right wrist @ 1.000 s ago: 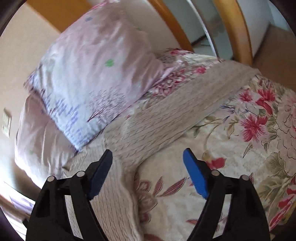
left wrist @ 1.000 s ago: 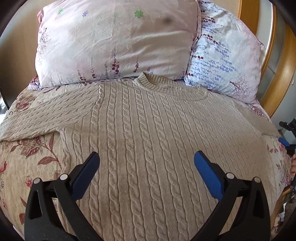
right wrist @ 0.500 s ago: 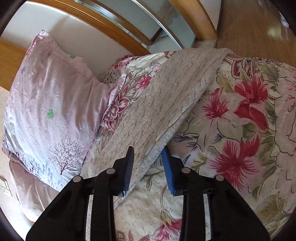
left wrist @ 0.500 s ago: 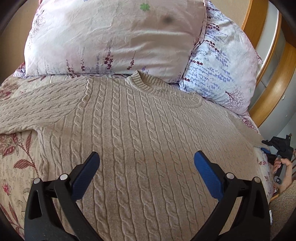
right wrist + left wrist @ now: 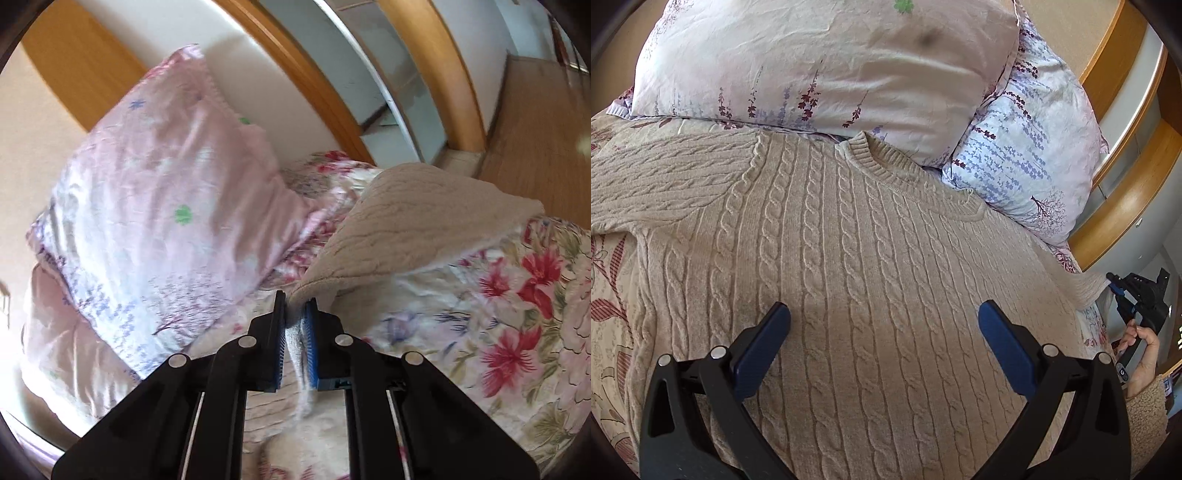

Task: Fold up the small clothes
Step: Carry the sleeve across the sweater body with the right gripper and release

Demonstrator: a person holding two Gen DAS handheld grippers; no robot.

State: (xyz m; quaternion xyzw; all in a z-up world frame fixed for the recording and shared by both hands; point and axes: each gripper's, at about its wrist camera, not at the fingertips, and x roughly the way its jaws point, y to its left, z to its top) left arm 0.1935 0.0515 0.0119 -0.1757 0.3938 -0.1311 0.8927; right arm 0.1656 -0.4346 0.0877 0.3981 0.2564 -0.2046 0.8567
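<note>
- Sweater [image 5: 849,266]: beige cable knit, flat on the floral bedspread [image 5: 498,314], ribbed collar toward the pillows [image 5: 820,62].
- My left gripper [image 5: 884,325]: jaws wide, above its chest.
- My right gripper [image 5: 294,325]: jaws clamped on its sleeve [image 5: 413,218], lifted.

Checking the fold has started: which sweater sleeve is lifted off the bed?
The wearer-side right sleeve, clamped by the right gripper and raised off the floral bedspread. The other sleeve lies flat and unheld; the left gripper is open.
</note>
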